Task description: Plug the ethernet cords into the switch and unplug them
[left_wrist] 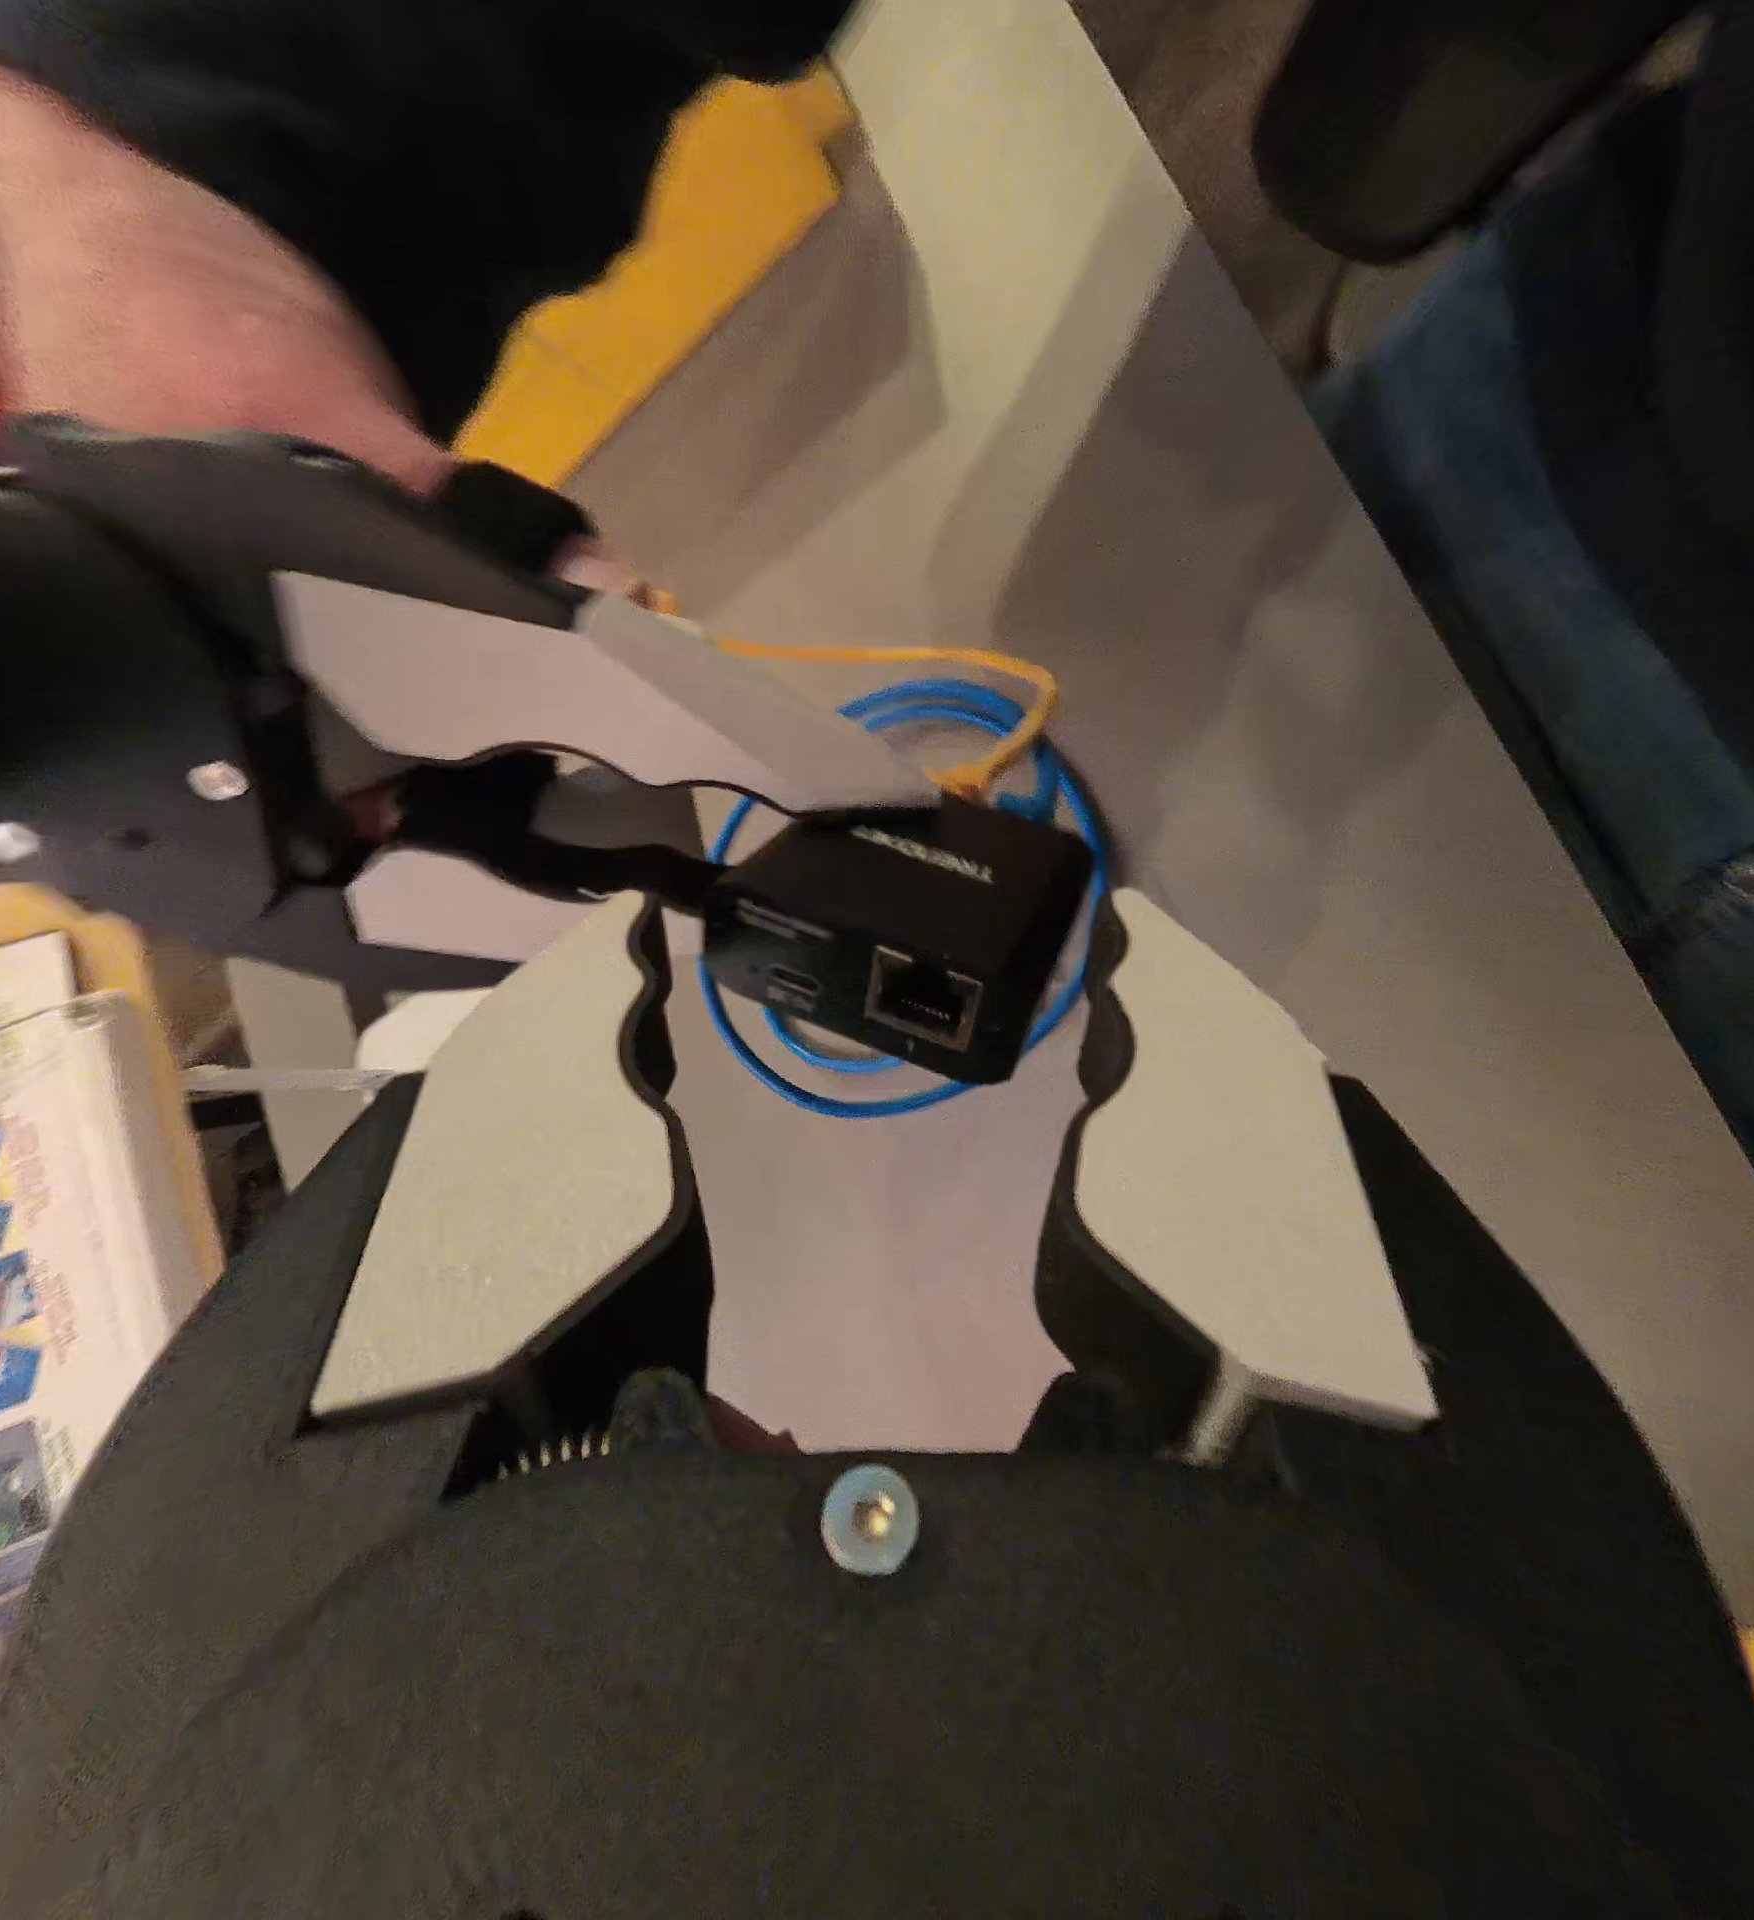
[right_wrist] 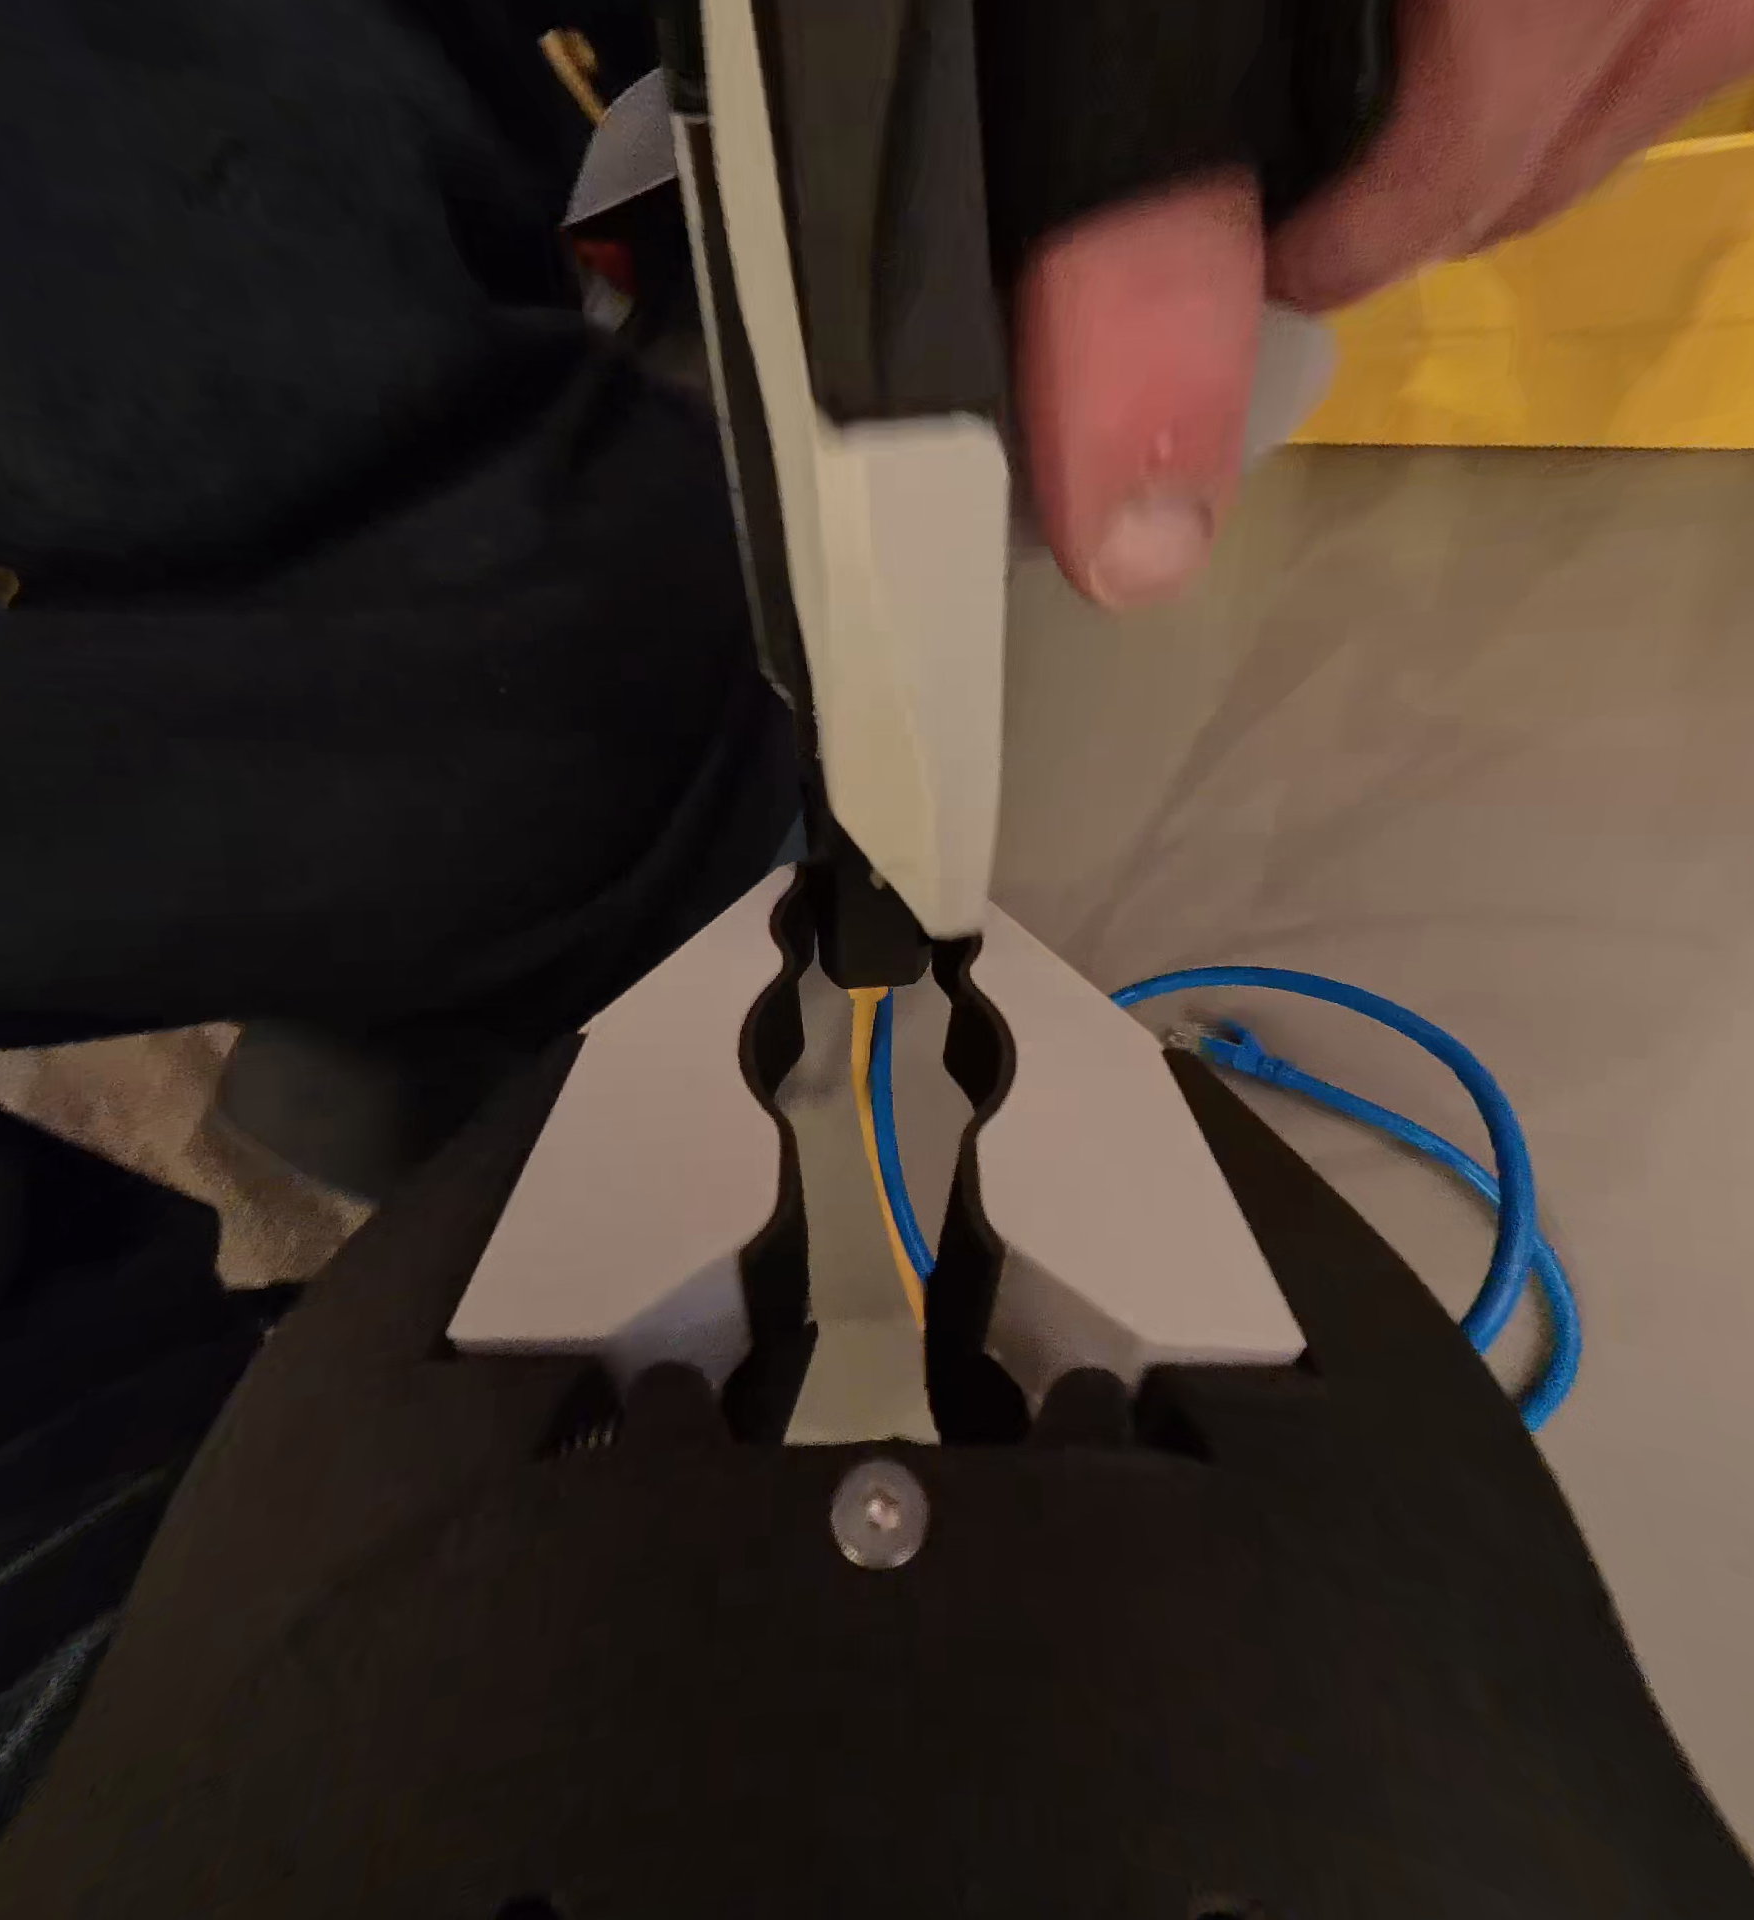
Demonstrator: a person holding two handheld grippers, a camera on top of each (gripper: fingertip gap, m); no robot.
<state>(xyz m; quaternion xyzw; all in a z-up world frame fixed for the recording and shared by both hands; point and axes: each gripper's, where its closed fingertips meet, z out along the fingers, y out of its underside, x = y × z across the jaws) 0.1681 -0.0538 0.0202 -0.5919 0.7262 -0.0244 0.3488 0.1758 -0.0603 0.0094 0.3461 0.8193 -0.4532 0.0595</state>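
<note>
Pale grey table (left_wrist: 1216, 582), small black switch (left_wrist: 914, 925) on it amid a looped blue cord (left_wrist: 852, 1096), orange cord (left_wrist: 883, 657) arching above, yellow bin (left_wrist: 686, 249) at the far edge

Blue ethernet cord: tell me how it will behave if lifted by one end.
Probably floppy: the blue cord lies in loose curved loops on the table, so it would likely dangle and drag. It is thin, so likely light. It may snag, since in the left wrist view its loop appears to encircle the switch.
</note>
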